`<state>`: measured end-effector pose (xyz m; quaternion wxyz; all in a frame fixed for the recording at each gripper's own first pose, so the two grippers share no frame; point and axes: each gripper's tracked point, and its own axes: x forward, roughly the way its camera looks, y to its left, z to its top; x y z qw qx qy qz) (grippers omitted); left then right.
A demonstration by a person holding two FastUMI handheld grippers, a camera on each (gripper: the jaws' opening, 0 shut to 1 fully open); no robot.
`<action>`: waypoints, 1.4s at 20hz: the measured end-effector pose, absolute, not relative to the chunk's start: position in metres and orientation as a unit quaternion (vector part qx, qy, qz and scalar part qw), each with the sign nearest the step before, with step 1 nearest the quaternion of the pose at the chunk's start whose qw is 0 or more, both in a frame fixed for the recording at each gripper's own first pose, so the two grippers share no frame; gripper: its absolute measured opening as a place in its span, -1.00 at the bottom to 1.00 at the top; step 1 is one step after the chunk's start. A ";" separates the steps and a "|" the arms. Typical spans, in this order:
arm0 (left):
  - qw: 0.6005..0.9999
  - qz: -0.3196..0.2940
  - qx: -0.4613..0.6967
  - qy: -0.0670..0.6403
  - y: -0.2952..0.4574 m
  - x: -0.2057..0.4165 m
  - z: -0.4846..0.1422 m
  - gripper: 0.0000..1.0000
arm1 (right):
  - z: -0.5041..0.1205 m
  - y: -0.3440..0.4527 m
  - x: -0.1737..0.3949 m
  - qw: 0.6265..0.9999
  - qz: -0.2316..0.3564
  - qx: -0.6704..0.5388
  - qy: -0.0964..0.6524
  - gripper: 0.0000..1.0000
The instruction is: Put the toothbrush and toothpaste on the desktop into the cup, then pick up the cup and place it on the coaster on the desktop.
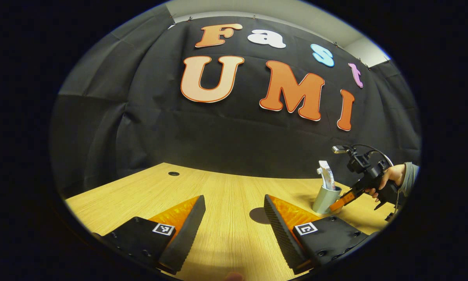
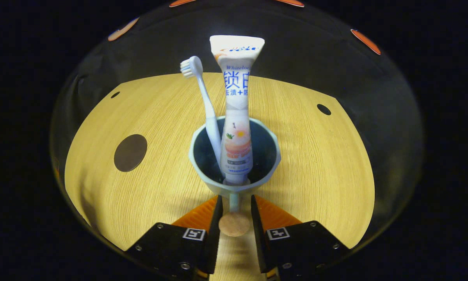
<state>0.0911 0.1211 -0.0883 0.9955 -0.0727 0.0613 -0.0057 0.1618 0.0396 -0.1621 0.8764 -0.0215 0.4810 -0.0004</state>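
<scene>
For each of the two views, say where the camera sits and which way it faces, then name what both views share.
Left gripper view: rides on the left gripper, low over the desk, facing the booth wall; its two fingers are spread, and a hand holds the right gripper.
Right gripper view: rides on the right gripper, looking down at the cup; fingers flank its handle.
Shared: cup, toothpaste, toothbrush, coaster.

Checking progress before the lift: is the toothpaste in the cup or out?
In: the toothpaste tube stands upright inside the cup.
</scene>
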 end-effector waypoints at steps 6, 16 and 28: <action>0.994 -0.003 -0.078 0.074 0.122 0.080 -0.096 0.92 | -0.163 0.039 0.162 0.881 0.016 0.009 0.472 -0.53; 0.994 -0.018 -0.088 0.064 0.112 0.083 -0.090 0.92 | -0.165 0.043 0.168 0.897 0.019 0.030 0.440 -0.62; 0.996 -0.026 -0.061 0.067 0.097 0.083 -0.090 0.92 | -0.156 0.047 0.183 0.925 0.079 0.008 0.372 -0.63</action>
